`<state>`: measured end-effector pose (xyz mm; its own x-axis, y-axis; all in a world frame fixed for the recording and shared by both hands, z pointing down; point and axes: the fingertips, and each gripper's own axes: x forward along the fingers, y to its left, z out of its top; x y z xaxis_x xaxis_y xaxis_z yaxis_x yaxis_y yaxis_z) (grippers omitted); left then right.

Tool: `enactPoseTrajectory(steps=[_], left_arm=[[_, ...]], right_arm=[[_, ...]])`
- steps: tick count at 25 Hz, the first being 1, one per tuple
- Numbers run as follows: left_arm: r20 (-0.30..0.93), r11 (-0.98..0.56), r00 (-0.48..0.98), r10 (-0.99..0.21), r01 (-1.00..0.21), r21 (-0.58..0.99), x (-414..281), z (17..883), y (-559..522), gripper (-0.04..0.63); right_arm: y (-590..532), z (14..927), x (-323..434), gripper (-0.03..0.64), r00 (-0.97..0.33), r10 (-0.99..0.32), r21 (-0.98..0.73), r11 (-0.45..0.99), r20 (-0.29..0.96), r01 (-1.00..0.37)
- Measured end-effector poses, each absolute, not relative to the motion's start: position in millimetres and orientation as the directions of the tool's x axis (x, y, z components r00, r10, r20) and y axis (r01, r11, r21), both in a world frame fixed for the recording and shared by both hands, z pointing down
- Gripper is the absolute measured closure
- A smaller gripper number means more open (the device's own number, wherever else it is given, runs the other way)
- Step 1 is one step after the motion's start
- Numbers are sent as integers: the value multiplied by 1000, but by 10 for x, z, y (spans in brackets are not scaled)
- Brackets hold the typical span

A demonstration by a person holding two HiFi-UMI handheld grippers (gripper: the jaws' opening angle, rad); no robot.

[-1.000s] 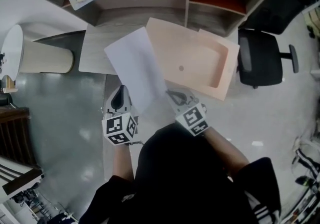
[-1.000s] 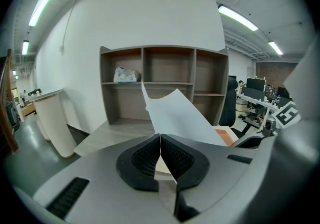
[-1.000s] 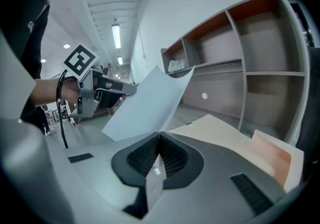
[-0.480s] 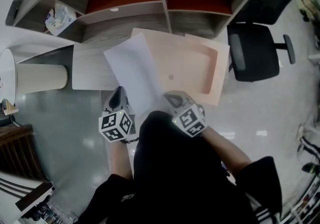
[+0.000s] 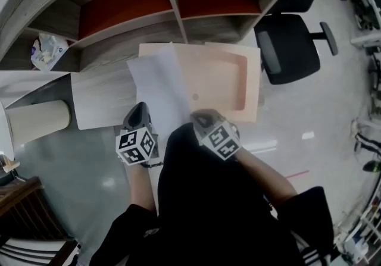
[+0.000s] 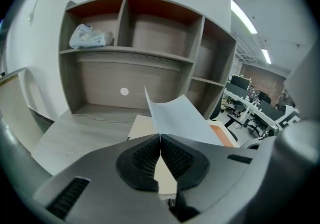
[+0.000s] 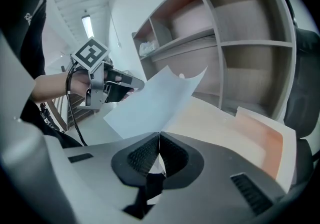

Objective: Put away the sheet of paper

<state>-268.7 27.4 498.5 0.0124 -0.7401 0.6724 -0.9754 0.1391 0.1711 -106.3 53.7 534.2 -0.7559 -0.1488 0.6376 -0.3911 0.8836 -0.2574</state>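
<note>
Head view: my left gripper (image 5: pixel 140 117) and right gripper (image 5: pixel 204 121) each pinch the near edge of the sheet of paper (image 5: pixel 162 83). It hangs ahead over the peach tray (image 5: pixel 252 80). Not stowed yet; 2 steps left, lowering and release.

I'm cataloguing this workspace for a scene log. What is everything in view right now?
sheet of paper: 1, white, over the desk's near edge
tray: 1, peach, right of the sheet
desk: 1, pale wood grain, below the shelves
shelf unit: 1, grey with red-brown panels, behind the desk
bag: 1, white, crumpled, left shelf compartment
office chair: 1, black, far right
cylinder: 1, cream, left of the desk
left gripper: 1, grey, fingers shut on the sheet
right gripper: 1, grey, fingers shut on the sheet
</note>
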Motion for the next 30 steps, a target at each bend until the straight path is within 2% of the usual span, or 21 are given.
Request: enactPoseTrajectory(steps=[6,13,19,23,30], left_arm=[[697,56,116,-707,-974,219,-2825,5232,42,549],[761,-45,231,-606,-965,257,-2990,5766,-134,549],[768,-148,328,-550,-943,297,-2966,5948,-343,549],[769,-220,378,-516,-926,307,-2869,6019,-418,549],[779,-249,374,-504,-926,283,-2750,6081,-511,549]], right_arm=[[480,5529,-1204,598,-700,-155,-319,807,697,-497],[438,5856,-1337,598,-607,-173,-344,691,775,-636],[347,6039,-1350,598,-555,-216,-381,531,803,-757],[342,6117,-1312,598,-514,-225,-361,489,828,-794],[265,6194,-1205,598,-486,-238,-336,474,841,-814]])
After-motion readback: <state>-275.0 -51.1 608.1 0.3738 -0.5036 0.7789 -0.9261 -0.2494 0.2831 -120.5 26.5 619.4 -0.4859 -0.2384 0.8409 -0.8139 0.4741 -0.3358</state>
